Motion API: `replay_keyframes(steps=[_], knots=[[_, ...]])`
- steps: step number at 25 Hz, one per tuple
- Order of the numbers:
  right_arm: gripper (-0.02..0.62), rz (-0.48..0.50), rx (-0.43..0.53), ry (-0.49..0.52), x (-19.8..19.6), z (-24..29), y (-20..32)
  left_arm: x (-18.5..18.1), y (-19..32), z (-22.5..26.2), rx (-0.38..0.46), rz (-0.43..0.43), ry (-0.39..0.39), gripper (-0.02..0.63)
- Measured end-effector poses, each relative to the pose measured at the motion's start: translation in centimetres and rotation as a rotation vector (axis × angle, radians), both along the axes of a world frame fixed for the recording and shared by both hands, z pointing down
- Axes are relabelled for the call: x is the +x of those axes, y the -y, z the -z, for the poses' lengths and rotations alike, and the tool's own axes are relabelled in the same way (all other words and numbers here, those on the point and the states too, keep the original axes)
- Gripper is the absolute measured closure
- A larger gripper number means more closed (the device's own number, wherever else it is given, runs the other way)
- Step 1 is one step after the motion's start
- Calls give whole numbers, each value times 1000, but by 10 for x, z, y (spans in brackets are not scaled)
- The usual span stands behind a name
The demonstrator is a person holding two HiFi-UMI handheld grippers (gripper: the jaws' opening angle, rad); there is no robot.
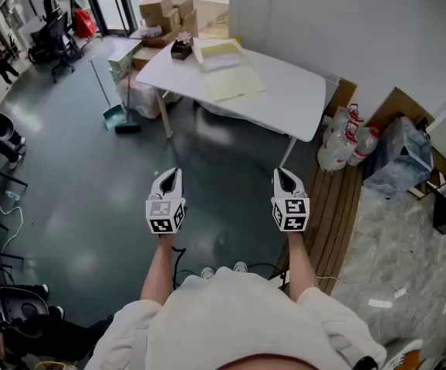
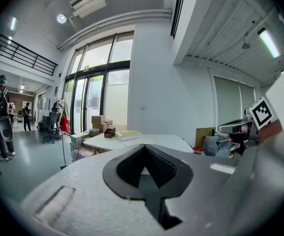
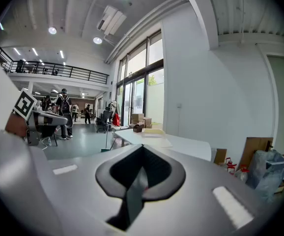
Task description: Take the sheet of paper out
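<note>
A white table [image 1: 300, 99] stands a few steps ahead of me, also seen far off as the table [image 2: 156, 140] and the table [image 3: 191, 146]. On it lie a pale yellow sheet of paper [image 1: 234, 83] and a paper stack [image 1: 219, 52], with a small dark box [image 1: 180, 48] at the far corner. My left gripper [image 1: 169, 177] and right gripper [image 1: 283, 177] are held side by side over the floor, well short of the table. Both are shut with nothing between the jaws, as the left gripper [image 2: 143, 149] and right gripper [image 3: 142, 149] show in their own views.
Cardboard boxes [image 1: 165, 10] are piled behind the table. A broom and dustpan [image 1: 119, 118] lean at its left. Water bottles [image 1: 346, 137], a blue bag [image 1: 400, 156] and wooden boards [image 1: 342, 206] sit to the right. Office chairs [image 1: 53, 33] stand far left.
</note>
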State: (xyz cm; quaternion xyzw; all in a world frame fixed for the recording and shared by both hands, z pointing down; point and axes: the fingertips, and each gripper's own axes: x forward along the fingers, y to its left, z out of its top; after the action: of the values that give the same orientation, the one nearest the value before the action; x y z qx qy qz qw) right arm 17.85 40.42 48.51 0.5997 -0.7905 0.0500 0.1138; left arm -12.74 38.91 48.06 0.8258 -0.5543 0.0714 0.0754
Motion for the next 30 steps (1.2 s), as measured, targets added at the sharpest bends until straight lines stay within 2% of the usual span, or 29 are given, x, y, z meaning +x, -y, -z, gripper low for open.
replay_keyframes(steps=[22,30], knots=[[594,68,6,0,29,-10,1,51,5,5,17,10,16,601],[594,90,-18,-8,35,-25,18,64,17,-12,-11,13,3,601]])
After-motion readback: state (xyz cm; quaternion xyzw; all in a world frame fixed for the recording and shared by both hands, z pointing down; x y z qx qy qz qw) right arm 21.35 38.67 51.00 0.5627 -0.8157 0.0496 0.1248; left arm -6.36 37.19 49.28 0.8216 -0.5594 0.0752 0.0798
